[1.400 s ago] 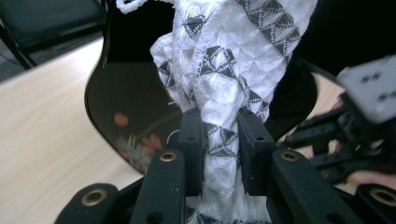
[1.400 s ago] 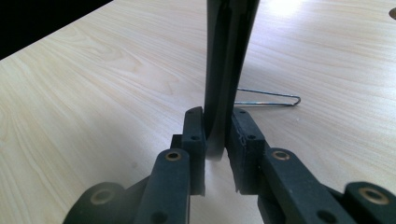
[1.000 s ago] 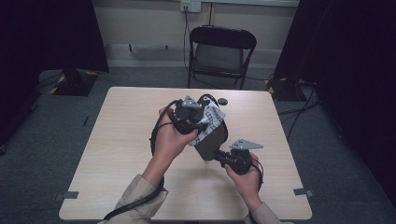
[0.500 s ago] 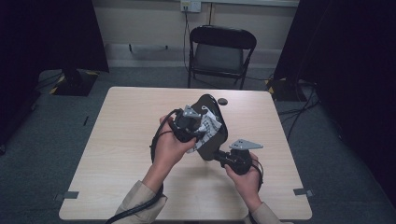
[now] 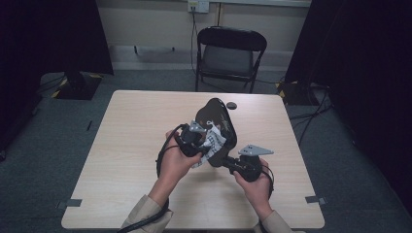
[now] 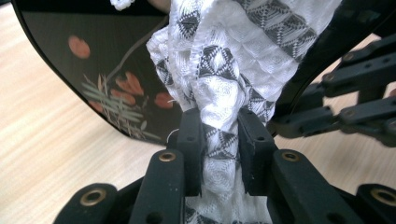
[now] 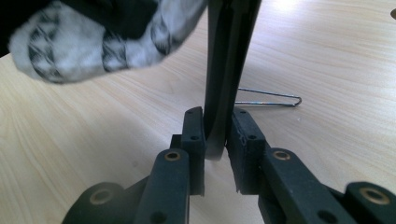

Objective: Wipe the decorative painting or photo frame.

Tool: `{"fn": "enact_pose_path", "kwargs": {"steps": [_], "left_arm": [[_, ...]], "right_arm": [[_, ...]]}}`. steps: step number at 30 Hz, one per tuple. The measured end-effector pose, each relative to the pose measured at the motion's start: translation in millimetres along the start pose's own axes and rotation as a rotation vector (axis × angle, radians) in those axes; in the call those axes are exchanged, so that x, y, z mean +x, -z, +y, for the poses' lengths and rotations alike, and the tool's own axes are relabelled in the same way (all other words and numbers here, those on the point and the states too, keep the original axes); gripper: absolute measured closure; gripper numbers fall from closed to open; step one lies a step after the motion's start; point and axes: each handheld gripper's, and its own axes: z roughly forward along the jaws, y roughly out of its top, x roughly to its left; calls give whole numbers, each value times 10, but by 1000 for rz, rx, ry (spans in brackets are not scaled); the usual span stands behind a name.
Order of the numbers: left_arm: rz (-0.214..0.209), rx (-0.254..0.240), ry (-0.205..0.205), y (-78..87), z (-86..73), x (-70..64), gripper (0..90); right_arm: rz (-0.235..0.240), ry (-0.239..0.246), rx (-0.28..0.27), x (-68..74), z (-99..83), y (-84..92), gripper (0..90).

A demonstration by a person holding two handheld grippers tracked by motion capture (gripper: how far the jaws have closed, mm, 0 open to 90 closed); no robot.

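Observation:
A black lacquer plate [image 5: 217,120] with a red and green flower pattern [image 6: 93,60] is held on edge above the table. My right gripper [image 5: 227,162] is shut on its lower rim [image 7: 229,56], with both pads pressed against it. My left gripper [image 5: 200,141] is shut on a bunched white cloth [image 6: 219,70] with a black diamond pattern, which lies against the plate's decorated face [image 5: 210,144]. The right gripper view has the cloth [image 7: 70,42] hanging blurred at the upper left. In the left gripper view, the right gripper's linkage [image 6: 355,112] crosses the right side.
The light wooden table [image 5: 131,145] spreads under both hands. A small dark round object [image 5: 231,105] lies near its far edge, and a bent metal wire [image 7: 271,98] rests on the wood beyond the plate. A black folding chair [image 5: 231,53] stands behind the table.
My left gripper has slid down the plate's face toward the person, taking the cloth with it. The right gripper and the plate have stayed put.

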Motion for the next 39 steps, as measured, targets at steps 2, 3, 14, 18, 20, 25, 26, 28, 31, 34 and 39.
{"fn": "enact_pose_path", "kwargs": {"steps": [2, 3, 14, 18, 20, 25, 26, 28, 31, 34, 39], "left_arm": [[2, 6, 1, -33, -35, 5, 734], [5, 13, -1, -53, -59, 11, 734], [7, 64, 26, -231, -281, 68, 734], [9, 86, 35, -310, -379, 76, 734], [7, 100, 42, -345, -425, 76, 734], [13, 120, 40, -416, -517, 83, 736], [15, 130, 36, -426, -535, 87, 735], [22, 143, 29, -435, -555, 92, 736], [20, 151, 38, -448, -589, 95, 737], [27, 167, 37, -462, -626, 104, 738], [23, 184, 42, -474, -681, 121, 740]], "right_arm": [[2, 0, 0, -3, 0, 1, 777], [2, 0, 0, -3, 0, 1, 777], [2, 2, 0, -6, 1, 8, 776], [2, 6, 0, -6, 3, 13, 776], [4, 5, -1, -9, 3, 17, 777], [4, 7, -2, -7, 4, 29, 778], [3, 8, -3, -6, 4, 34, 778], [4, 13, -4, -5, 4, 42, 778], [5, 15, -10, 1, 0, 56, 780], [3, 18, -11, 6, -4, 72, 781], [5, 27, -12, 17, -17, 85, 767]]}}
